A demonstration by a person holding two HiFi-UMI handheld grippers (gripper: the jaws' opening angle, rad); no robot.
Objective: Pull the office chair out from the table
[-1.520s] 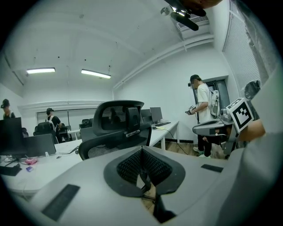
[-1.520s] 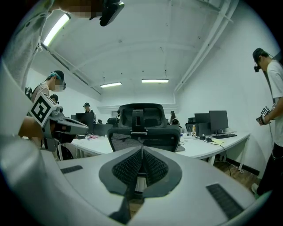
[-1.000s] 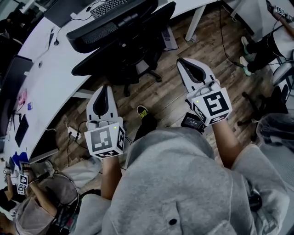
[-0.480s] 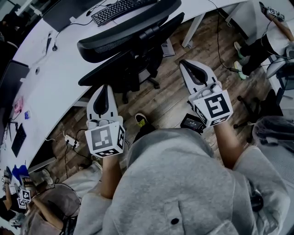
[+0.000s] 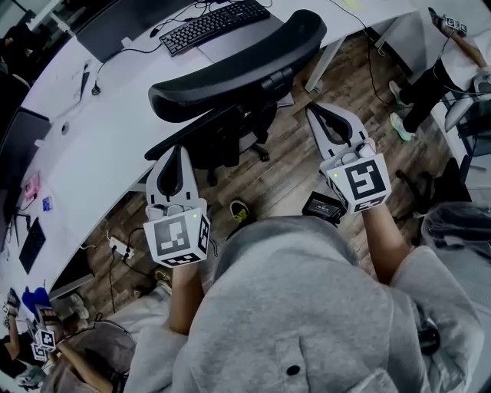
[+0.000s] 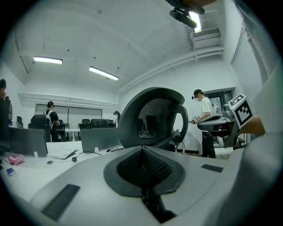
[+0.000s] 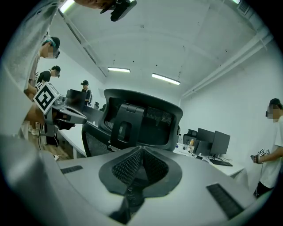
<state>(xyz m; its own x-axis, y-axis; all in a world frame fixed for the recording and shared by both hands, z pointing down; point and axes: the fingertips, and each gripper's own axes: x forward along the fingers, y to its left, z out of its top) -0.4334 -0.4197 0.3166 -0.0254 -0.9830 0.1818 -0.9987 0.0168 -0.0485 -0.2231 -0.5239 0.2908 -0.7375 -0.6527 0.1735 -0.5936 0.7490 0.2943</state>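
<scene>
A: Where is the office chair (image 5: 238, 73)?

B: At twelve o'clock in the head view, its curved black backrest turned toward the person and its seat half under the white table (image 5: 92, 138). A black keyboard (image 5: 215, 21) lies on the tabletop at about eleven o'clock from the backrest

A: And the tongs?

B: The left gripper (image 5: 175, 150) is at seven o'clock from the backrest, and its tip is close to the chair's near armrest. I cannot tell from above whether they touch. The right gripper (image 5: 316, 112) is at four o'clock from the backrest, over the wooden floor (image 5: 291, 173) and clear of the chair

A: Are the jaws apart or together?

B: Together on both. In the left gripper view the jaws of the left gripper (image 6: 142, 152) meet with nothing between them, and the mesh backrest of the chair (image 6: 152, 117) stands ahead at twelve o'clock. The right gripper view shows the same for the right gripper (image 7: 140, 152), with the back of the chair (image 7: 141, 119) ahead at twelve o'clock

A: Anything else nearby?

B: A small black box (image 5: 322, 206) lies on the floor at six o'clock from the right gripper, and a white power strip (image 5: 119, 247) at eight o'clock from the left one
</scene>
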